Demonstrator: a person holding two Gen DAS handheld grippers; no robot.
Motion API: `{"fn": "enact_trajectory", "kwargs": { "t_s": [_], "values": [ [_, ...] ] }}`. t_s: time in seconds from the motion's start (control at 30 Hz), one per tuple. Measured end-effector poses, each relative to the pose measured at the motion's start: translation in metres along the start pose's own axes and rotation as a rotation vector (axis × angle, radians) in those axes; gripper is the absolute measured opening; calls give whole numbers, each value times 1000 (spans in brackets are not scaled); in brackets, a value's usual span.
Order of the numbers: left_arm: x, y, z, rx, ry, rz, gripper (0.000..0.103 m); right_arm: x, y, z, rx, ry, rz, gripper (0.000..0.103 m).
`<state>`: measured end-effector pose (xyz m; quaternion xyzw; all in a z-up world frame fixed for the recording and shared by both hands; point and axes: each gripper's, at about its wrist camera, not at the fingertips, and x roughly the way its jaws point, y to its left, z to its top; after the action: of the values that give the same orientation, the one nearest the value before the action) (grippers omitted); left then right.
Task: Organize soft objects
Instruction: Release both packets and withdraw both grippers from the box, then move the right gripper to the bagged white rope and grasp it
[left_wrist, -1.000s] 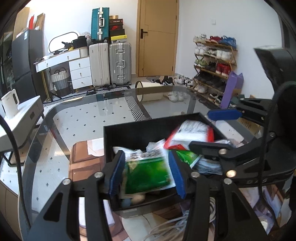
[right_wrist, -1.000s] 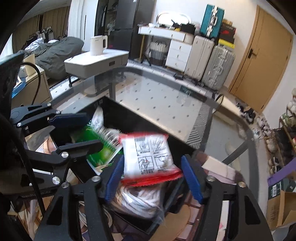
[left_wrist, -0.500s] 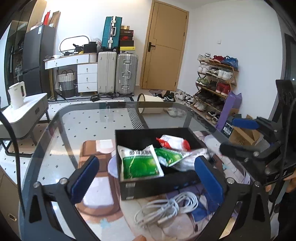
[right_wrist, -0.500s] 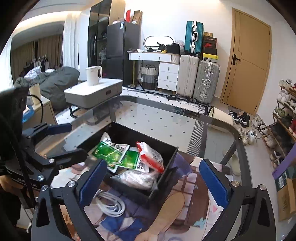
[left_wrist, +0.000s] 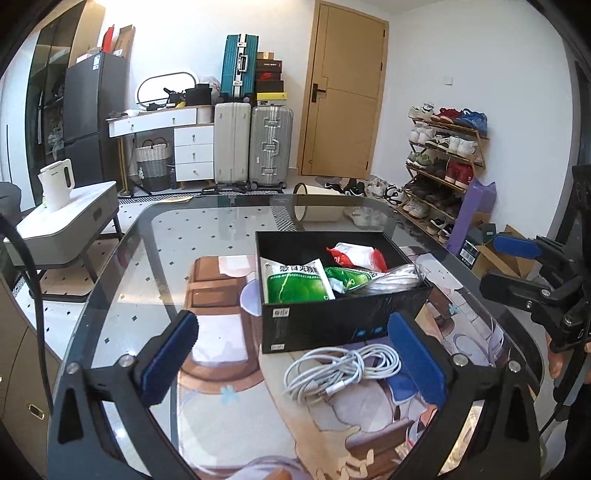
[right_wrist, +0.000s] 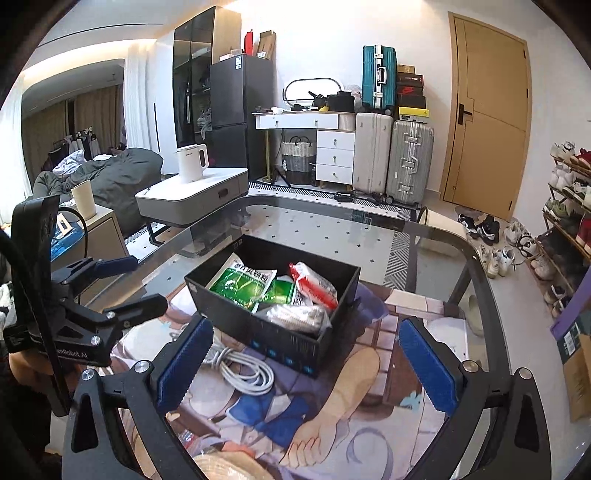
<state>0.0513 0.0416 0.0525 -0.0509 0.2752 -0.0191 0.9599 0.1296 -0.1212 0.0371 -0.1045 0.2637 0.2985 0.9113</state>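
Packets sit in the black box; our left gripper and right gripper gape empty, jaws just opened, so next we reach for the near white cable

White walls, wooden door, perhaps tiled floor.

Two wrist fisheyes, both tilted down over the glass surface from its near edge. Left view sat behind the left claw, facing the far wall with the door; black box near centre, fairly close. Right view sat behind the right claw, angled more to the left of the room, fridge and suitcases in frame. Each view caught the other claw at its edge: the right one at the right edge of the left view, the left one at the left edge of the right view. Shared: box, white cable, surface, suitcases, door, shoe rack.
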Motion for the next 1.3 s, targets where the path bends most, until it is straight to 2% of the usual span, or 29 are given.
{"fn": "enact_trajectory", "kwargs": {
  "t_s": [0.33, 0.83, 1.3],
  "values": [
    [-17, -4, -16, 4, -2, 14, 103, -11, 11, -28, -2, 37, 4, 102],
    [-18, -4, -50, -24, 40, 0, 103, -20, 18, -71, 37, 113, -7, 102],
    [-15, -10, -61, 16, 56, -32, 103, -15, 42, -114, -1, 196, 83, 102]
  ]
}}
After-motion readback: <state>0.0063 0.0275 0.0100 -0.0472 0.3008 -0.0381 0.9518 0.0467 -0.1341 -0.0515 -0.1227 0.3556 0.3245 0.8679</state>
